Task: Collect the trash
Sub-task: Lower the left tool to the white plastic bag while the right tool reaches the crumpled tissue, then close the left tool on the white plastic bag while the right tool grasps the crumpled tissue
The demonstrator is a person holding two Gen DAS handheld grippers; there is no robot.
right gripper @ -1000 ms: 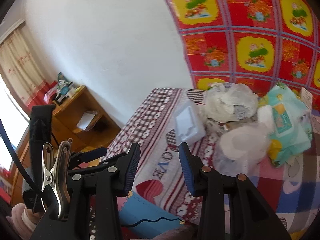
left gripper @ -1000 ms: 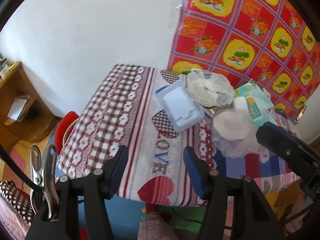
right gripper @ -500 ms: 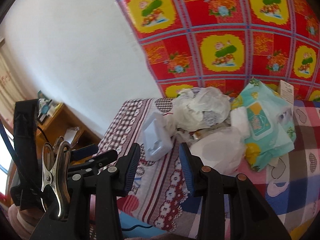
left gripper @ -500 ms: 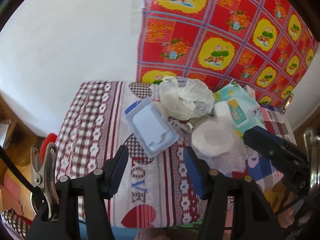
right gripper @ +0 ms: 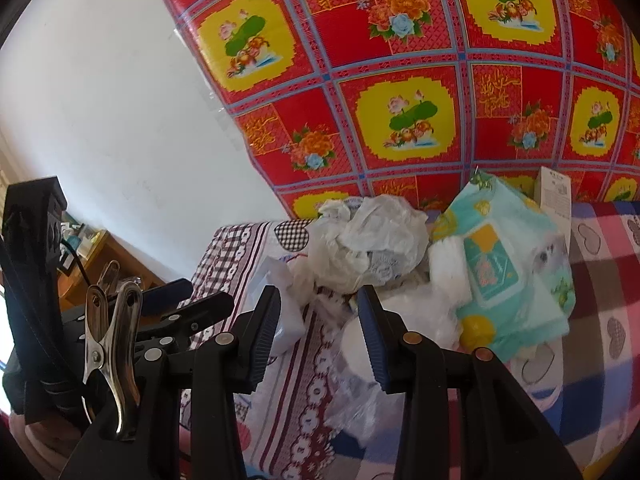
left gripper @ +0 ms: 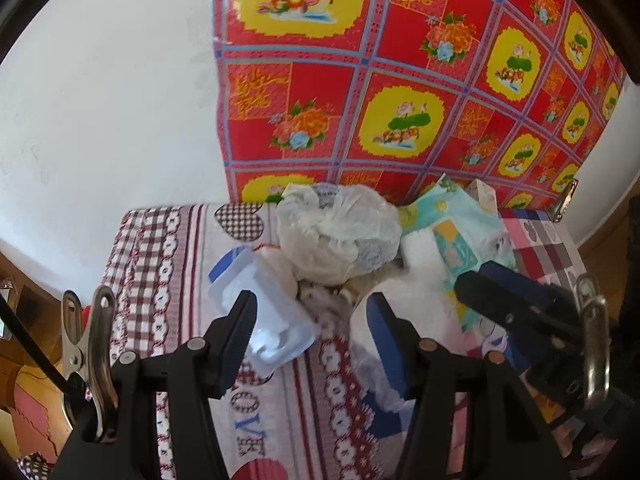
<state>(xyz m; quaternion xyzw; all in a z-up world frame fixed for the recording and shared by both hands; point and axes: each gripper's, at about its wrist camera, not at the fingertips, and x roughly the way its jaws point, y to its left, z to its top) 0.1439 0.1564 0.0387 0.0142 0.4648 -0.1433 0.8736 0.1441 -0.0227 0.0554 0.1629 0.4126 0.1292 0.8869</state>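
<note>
Nearest, both pairs of tongs are seen parted and empty: the left tongs (left gripper: 308,320) wider, the right tongs (right gripper: 318,316) narrower. Since a second ago the trash has come much closer, so the approach is judged nearly done, with no grasp yet made. On the counter (left gripper: 172,264), near its left edge, the clear plastic tray (left gripper: 260,320) lies flat, its long axis running diagonally from near-right to the far-left corner. Beyond it the crumpled white bag (left gripper: 340,232) sits at the far edge, the teal wipes pack (right gripper: 504,276) beside it.
</note>
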